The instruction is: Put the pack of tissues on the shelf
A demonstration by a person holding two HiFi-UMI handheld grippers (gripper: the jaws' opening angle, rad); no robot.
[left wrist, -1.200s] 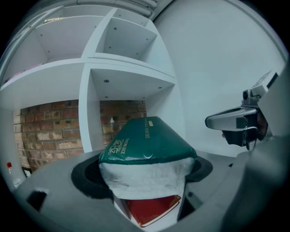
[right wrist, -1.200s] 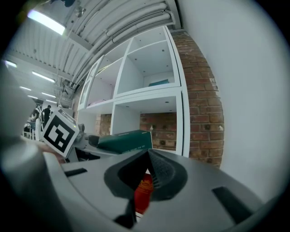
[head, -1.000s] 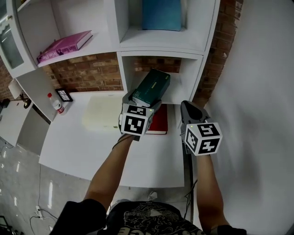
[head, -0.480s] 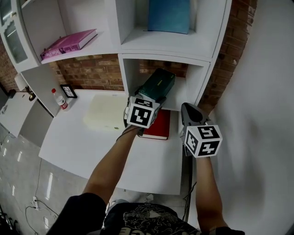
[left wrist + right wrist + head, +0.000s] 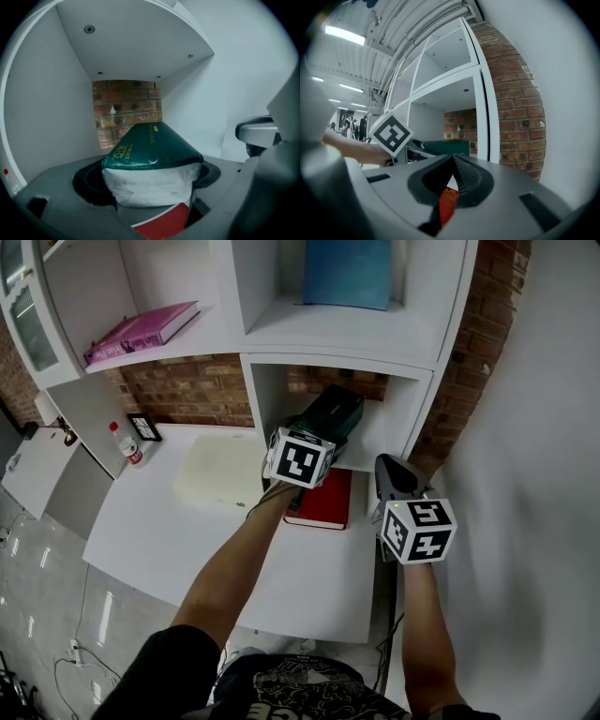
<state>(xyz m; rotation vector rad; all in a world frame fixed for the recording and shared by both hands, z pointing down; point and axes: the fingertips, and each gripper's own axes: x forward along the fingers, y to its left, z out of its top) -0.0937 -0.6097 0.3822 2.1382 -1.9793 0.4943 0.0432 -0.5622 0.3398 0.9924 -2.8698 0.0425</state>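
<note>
Tissues [image 5: 332, 412] are at the mouth of the shelf's [image 5: 403, 341] lower cubby in the head view, far end poking in. The left gripper [image 5: 311, 437] grips the near end, and a red book [image 5: 323, 502] lies just below the shelf. Left gripper view: jaws squeezed on the tissues, brick [image 5: 126, 110] at the shelf's back. Right gripper view: right gripper [image 5: 452, 161] pinched together on nothing, out front of the shelf's right post.

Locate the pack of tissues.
The pack of tissues, head view centre, is clamped in the left hand-held gripper at the lower shelf opening, above the red book.
</note>
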